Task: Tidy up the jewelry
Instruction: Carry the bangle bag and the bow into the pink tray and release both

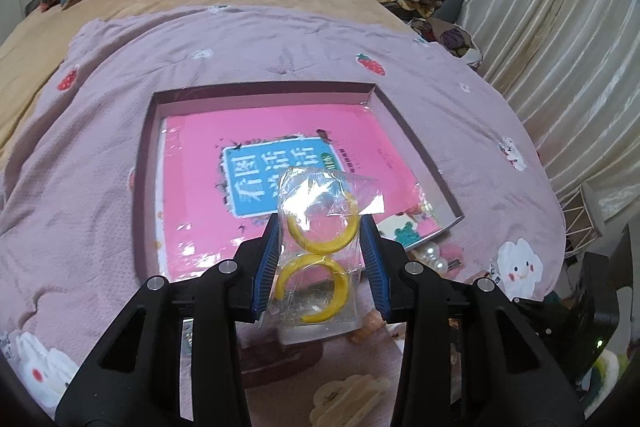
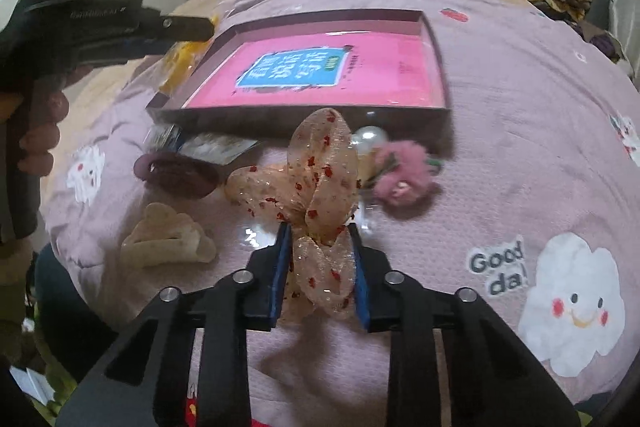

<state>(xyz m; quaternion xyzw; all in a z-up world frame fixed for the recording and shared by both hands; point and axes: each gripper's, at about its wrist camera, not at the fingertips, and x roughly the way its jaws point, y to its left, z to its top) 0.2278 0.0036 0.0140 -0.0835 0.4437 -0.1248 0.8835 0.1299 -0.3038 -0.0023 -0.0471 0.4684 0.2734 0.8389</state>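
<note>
Blue-padded jaws of the right hand-held gripper sit nearest the lens, pressed in on a sheer peach organza scrunchie with red flecks; the gathered lower folds are squeezed between the pads while the upper loops spring free toward 12 o'clock. Grip looks deliberately low on the fabric, probably because the bunched part gives the pads something firm to bite. Around it on the pink quilted bedspread with cartoon cloud patches: a cream cloud-shaped plastic hair claw at 9 o'clock, a dark plum velvet scrunchie at 10 o'clock, a large glossy pearl-like bead and a fluffy pink plush hair tie at 1 o'clock. Beyond these, at 12 o'clock, lies a shallow dark-walled cardboard tray holding a glossy pink book with a blue title panel; judged to be the collecting place. In the left wrist view, the left hand-held gripper pinches a crinkled clear plastic sleeve containing two yellow plastic hoops, stacked one above the other; the pads bear on the sleeve's edges, so the hoops are carried without being touched. Sleeve hangs over the tray's near edge, above the book cover. Both items appear ready for placing; none seems to lie inside the tray yet, apart from the book.
</note>
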